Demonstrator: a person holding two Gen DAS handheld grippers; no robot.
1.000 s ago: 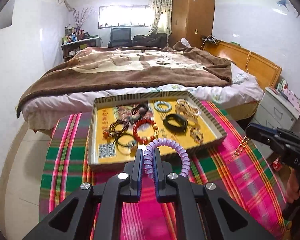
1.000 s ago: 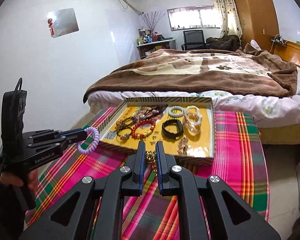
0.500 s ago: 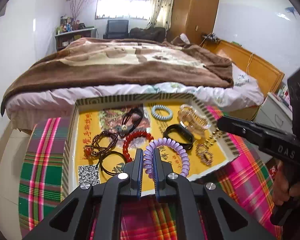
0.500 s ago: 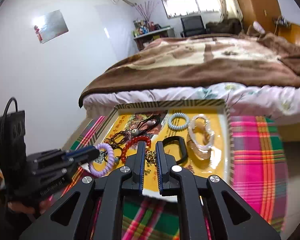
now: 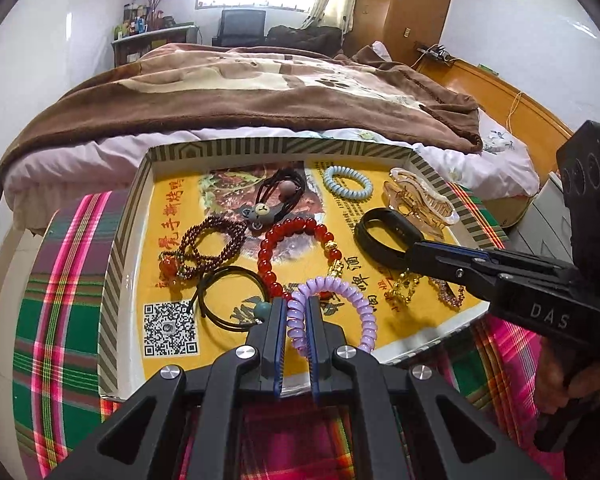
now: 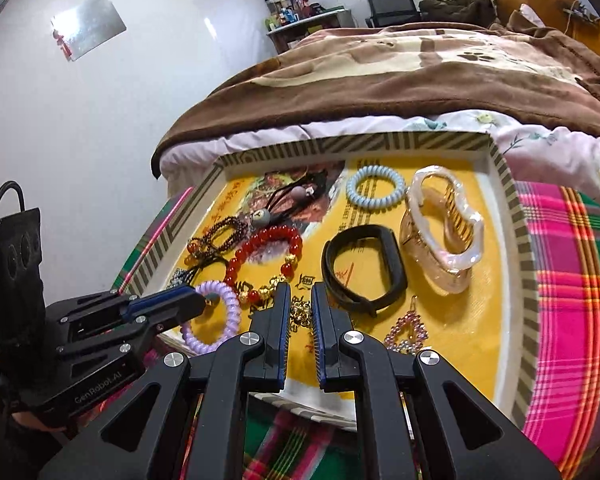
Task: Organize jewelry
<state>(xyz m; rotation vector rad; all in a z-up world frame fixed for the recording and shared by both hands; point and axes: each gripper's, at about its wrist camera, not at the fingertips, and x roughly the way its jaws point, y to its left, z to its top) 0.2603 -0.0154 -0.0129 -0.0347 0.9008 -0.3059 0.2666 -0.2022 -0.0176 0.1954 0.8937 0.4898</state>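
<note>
Upright, purple coil bracelet (image 5: 332, 312), ring broadside.

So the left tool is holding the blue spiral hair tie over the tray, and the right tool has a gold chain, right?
Not quite. The left tool holds a purple spiral hair tie, not the blue one. The blue spiral hair tie lies in the tray, near its far edge, as the left wrist view shows. The right tool does have a gold chain.

Lilac coil hair tie (image 5: 332, 312) at lower centre – yellow tray (image 5: 156, 240), olive-striped rim; red bead bracelet (image 5: 300, 256); pink-green plaid cloth (image 5: 60, 320).
</note>
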